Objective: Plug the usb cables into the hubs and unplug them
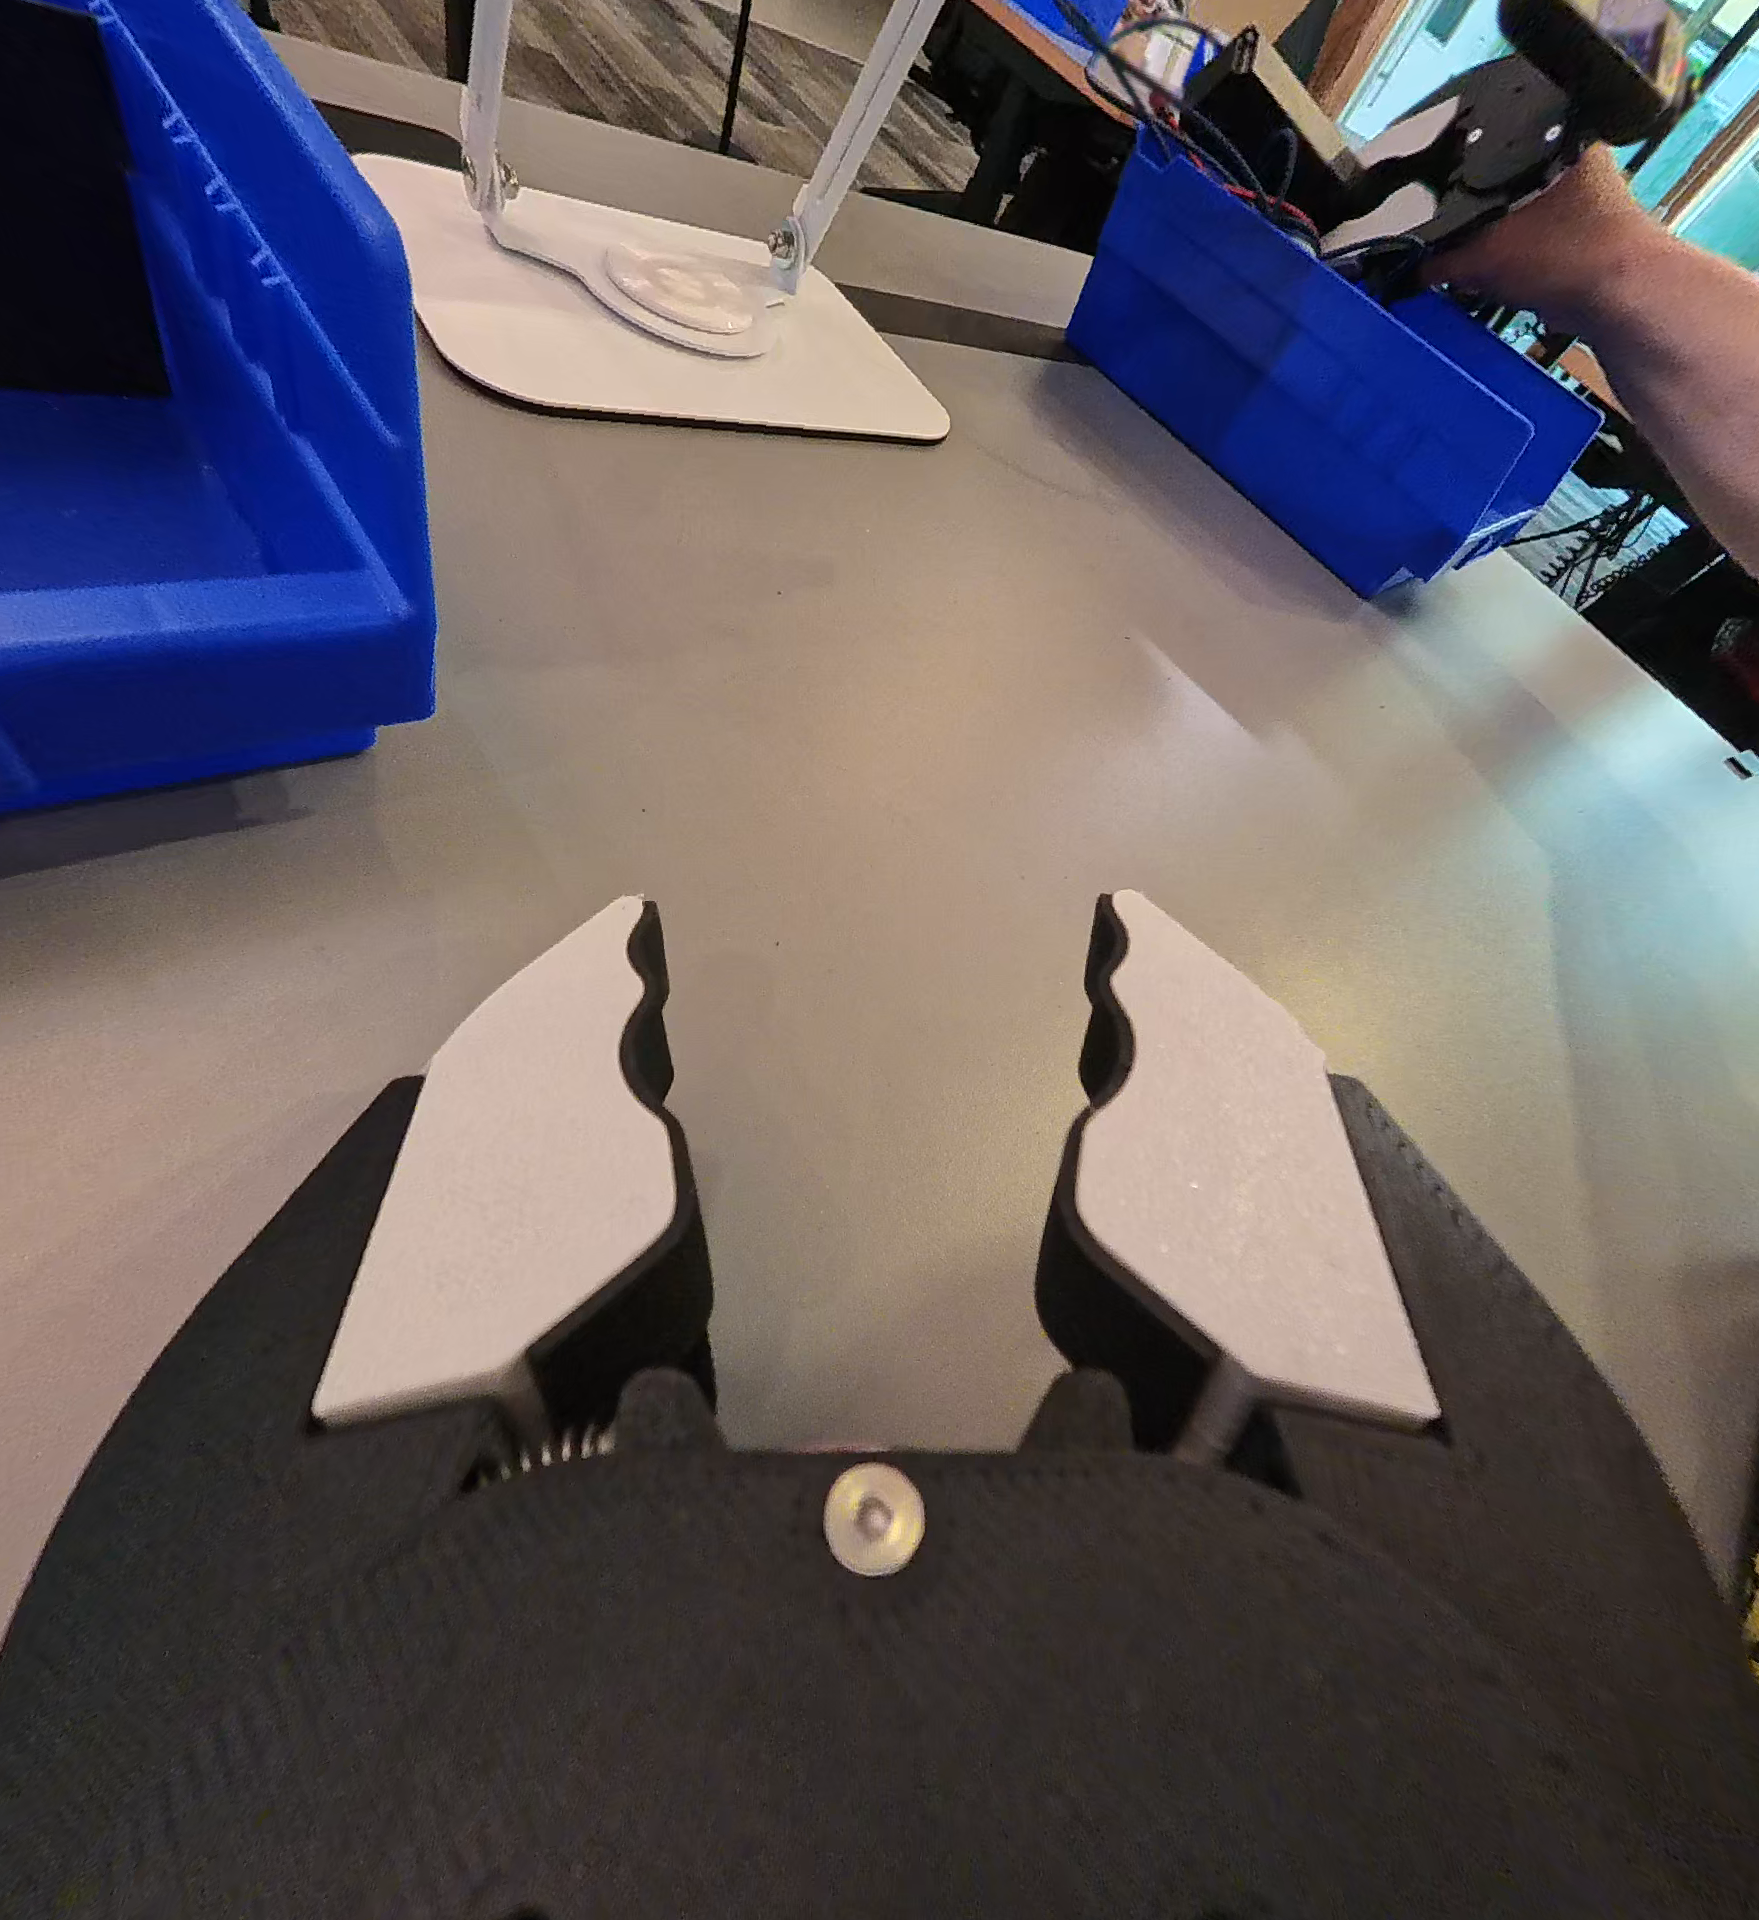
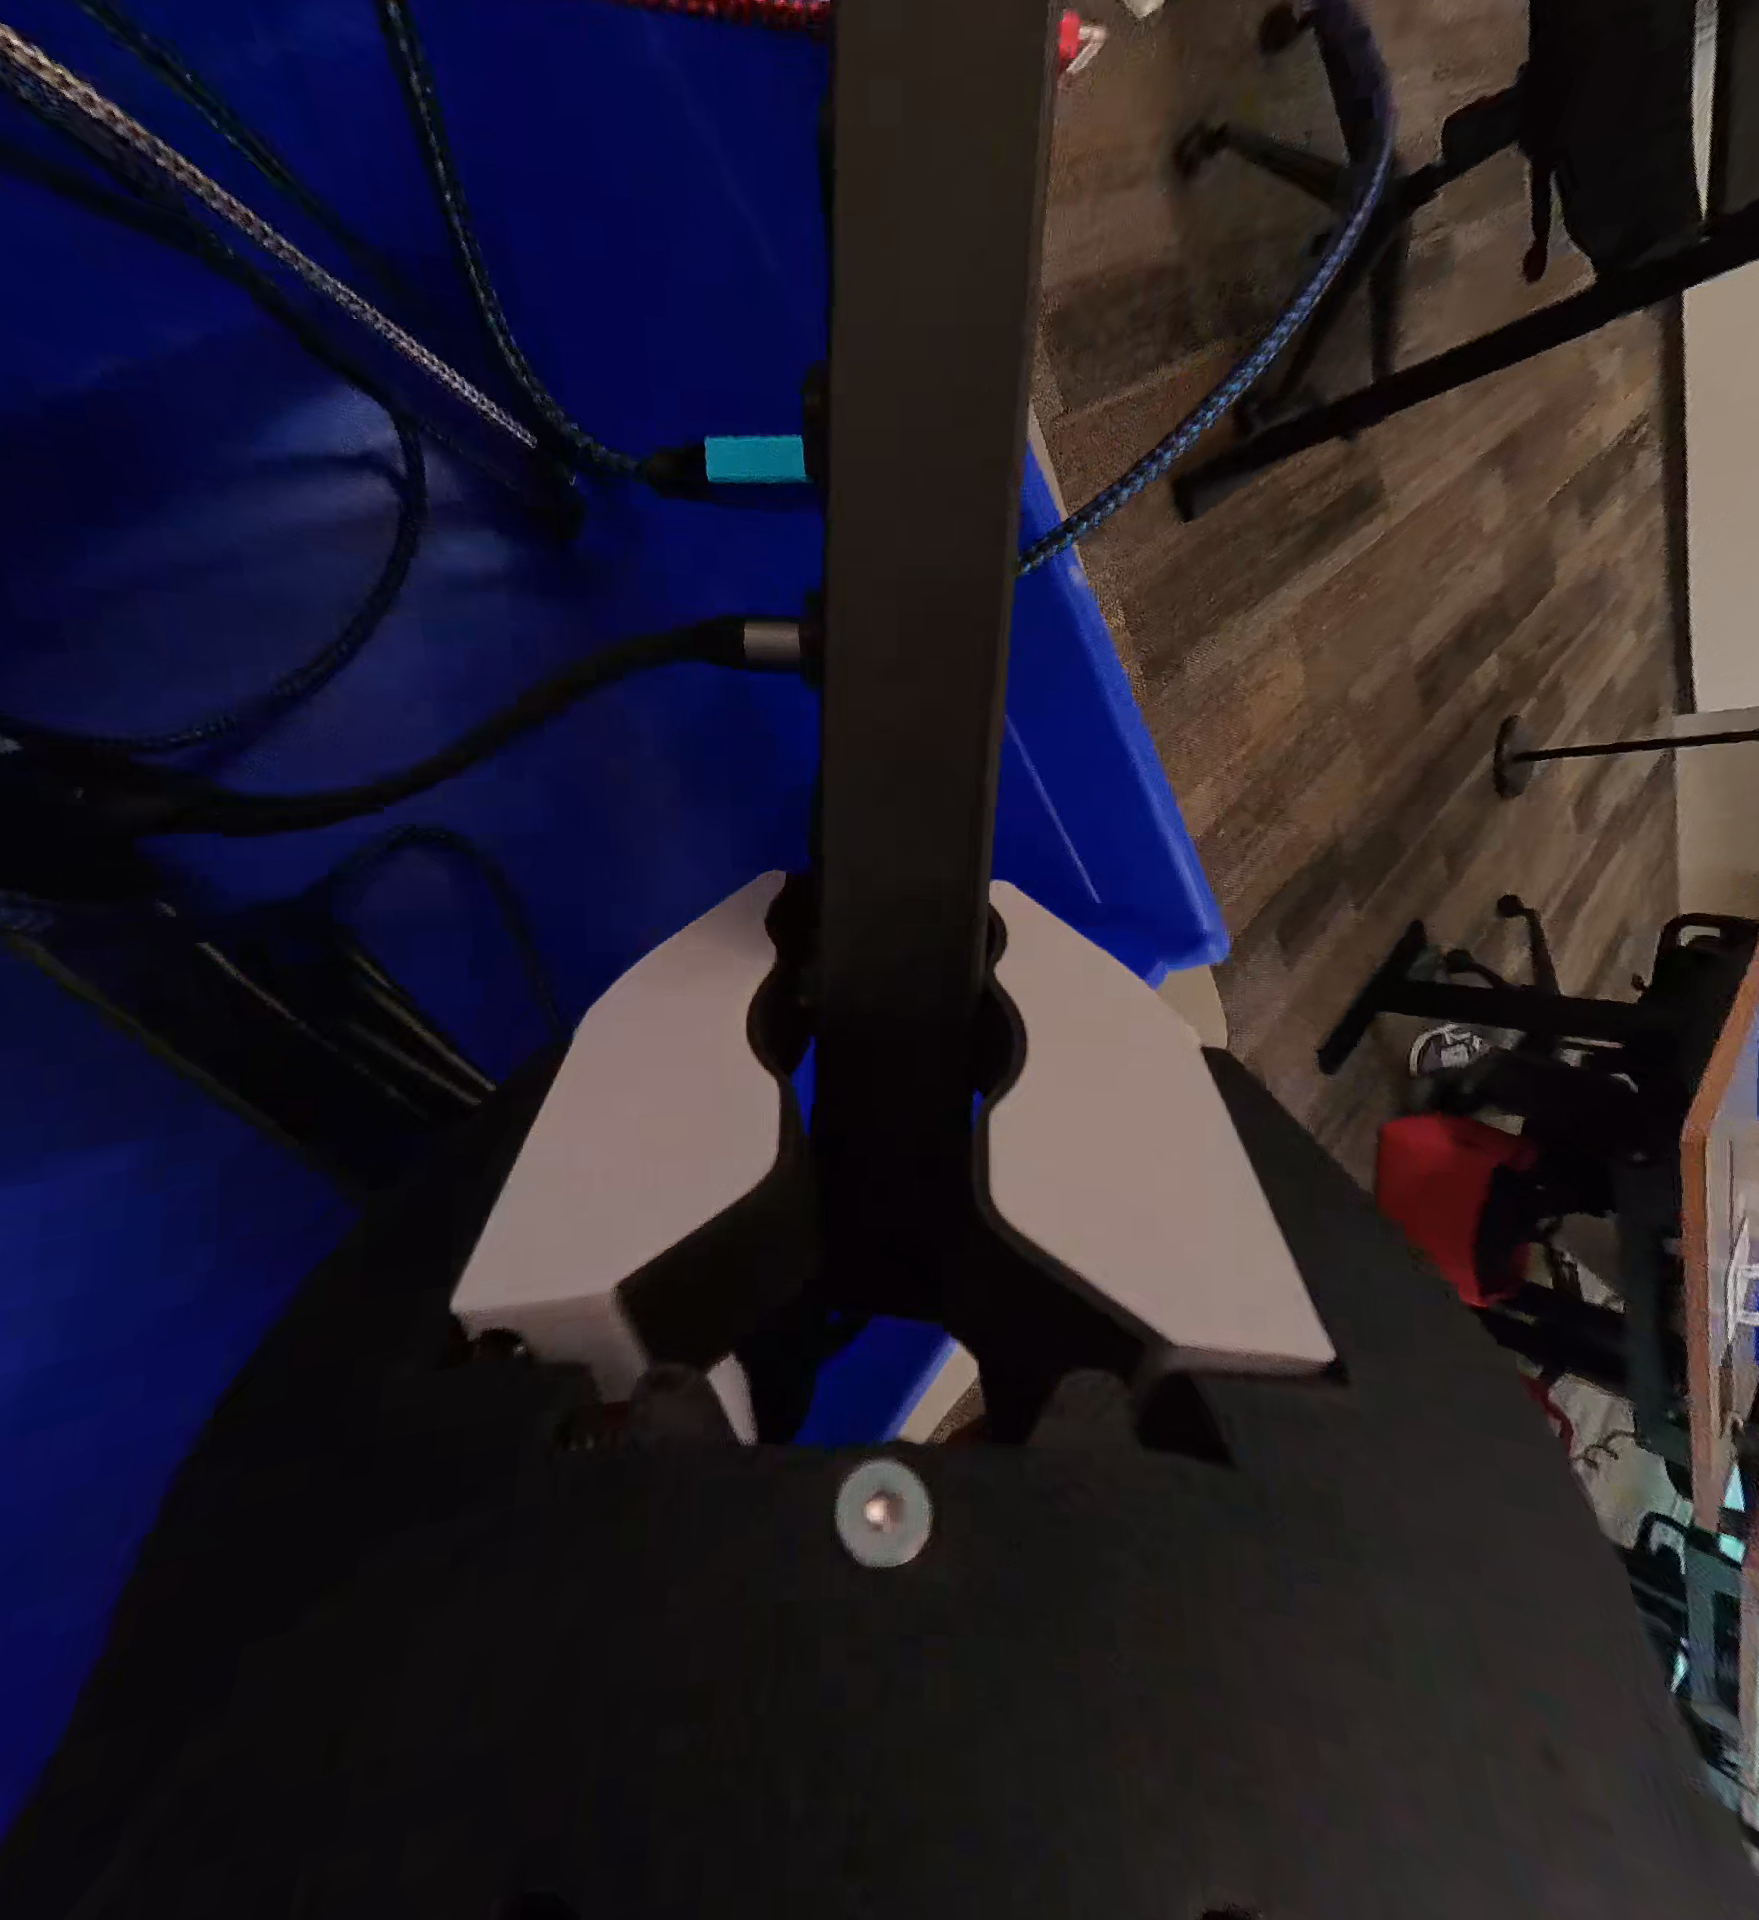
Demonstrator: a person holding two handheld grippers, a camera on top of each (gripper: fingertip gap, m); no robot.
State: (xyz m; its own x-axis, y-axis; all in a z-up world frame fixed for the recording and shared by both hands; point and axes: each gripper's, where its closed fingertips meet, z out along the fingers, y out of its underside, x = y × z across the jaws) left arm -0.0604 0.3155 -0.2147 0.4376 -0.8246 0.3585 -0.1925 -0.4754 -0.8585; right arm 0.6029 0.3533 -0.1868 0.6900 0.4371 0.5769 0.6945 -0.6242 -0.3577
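Tabletop (image 1: pixel 854 675): grey, bare between and ahead of the spread, empty left fingers (image 1: pixel 563 1091).
Bin (image 2: pixel 542 260): blue, behind and left of the right fingers (image 2: pixel 646 1091), cables inside.
Hub (image 2: pixel 927 520): long black bar, pinched at its near end by both right pads, reaching forward past the fingertips.
Cables (image 2: pixel 459 717): two plugs seated in the hub's left side, ahead of the fingertips.
Handling: hub probably rigid and light; cables limp, so likely best gripped by the stiff plug (image 2: pixel 753 458).

Grey table (image 1: pixel 854 644) carries an open blue bin (image 1: pixel 179 499) at left and a white lamp base (image 1: pixel 667 343) behind it. Wood-look floor (image 2: pixel 1374 623) with black chair legs (image 2: pixel 1426 384), red bag (image 2: pixel 1446 1184) near a shelf.
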